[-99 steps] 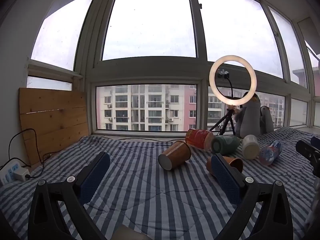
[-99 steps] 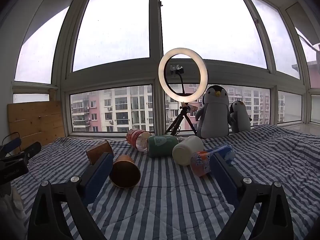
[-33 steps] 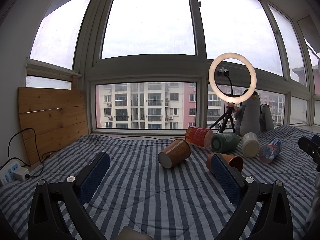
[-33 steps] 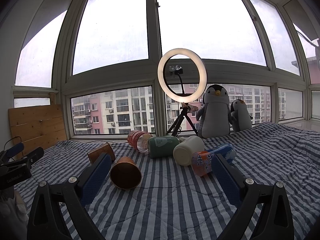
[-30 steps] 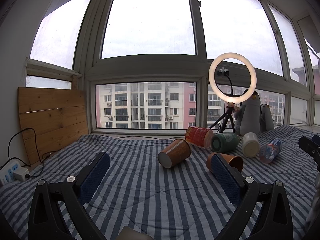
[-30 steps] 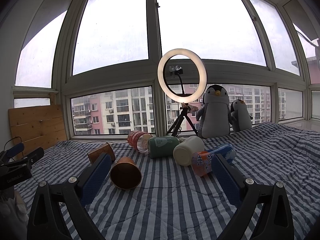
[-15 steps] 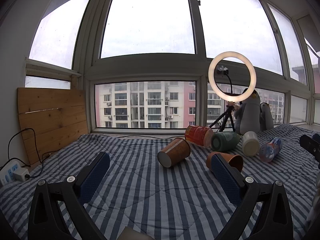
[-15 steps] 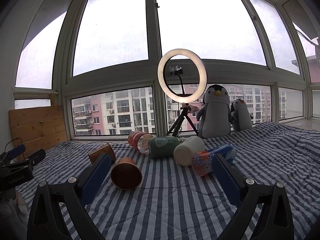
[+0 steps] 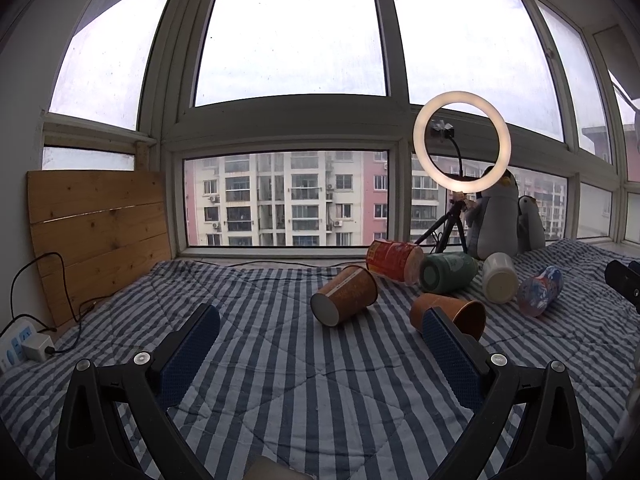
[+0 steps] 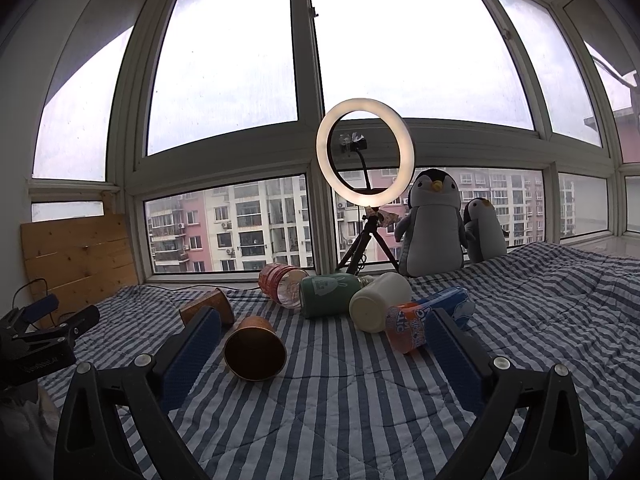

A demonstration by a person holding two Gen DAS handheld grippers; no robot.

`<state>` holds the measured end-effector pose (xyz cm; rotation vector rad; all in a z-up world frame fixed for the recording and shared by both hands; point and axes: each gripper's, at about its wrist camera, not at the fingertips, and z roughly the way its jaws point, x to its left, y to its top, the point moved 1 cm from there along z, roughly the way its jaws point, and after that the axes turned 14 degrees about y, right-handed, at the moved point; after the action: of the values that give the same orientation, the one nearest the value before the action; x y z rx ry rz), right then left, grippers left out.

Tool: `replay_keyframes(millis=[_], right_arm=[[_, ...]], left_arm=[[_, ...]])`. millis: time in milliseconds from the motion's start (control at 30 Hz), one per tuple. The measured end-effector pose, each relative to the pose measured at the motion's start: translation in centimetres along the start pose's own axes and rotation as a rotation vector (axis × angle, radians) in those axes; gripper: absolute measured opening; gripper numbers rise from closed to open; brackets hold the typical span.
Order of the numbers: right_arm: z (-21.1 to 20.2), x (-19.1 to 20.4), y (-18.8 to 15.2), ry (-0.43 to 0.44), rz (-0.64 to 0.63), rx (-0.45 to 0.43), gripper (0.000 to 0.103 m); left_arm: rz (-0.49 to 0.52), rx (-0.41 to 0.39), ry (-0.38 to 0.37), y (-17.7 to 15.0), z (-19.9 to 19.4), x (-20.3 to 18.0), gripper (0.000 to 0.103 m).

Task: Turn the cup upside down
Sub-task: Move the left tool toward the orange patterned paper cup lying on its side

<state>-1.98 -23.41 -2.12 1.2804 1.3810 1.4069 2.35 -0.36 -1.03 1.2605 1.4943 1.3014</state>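
Cups (image 10: 255,348) lie on their sides on the striped quilt (image 10: 340,408), unchanged from a second ago, both grippers (image 9: 320,354) (image 10: 320,354) spread and empty, flip unstarted.

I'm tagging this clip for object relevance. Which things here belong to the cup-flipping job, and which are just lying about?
Job: six cups on their sides on the striped quilt: brown paper cup, orange paper cup, red printed cup, green cup, white cup, orange-and-blue printed cup; both open grippers, left gripper, right gripper.

Lying about: ring light, two plush penguins, wooden board, power strip.
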Motion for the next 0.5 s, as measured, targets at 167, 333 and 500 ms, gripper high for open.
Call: replay_keyframes(millis=[167,333,500], right_arm=[[-0.1,-0.4,0.0,0.010,0.014,-0.009,0.101],[-0.3,-0.5,-0.1,0.033,0.021,-0.016,0.101],[-0.7,-0.4,-0.1,0.055,0.021,-0.029,0.101]], left_arm=[[-0.006,0.103,-0.046,0.3,2.1,0.4,0.102],[0.115,0.187,-0.069,2.2,5.1,-0.7,0.102],[0.193,0.336,-0.162,4.1,11.0,-2.0,0.102]])
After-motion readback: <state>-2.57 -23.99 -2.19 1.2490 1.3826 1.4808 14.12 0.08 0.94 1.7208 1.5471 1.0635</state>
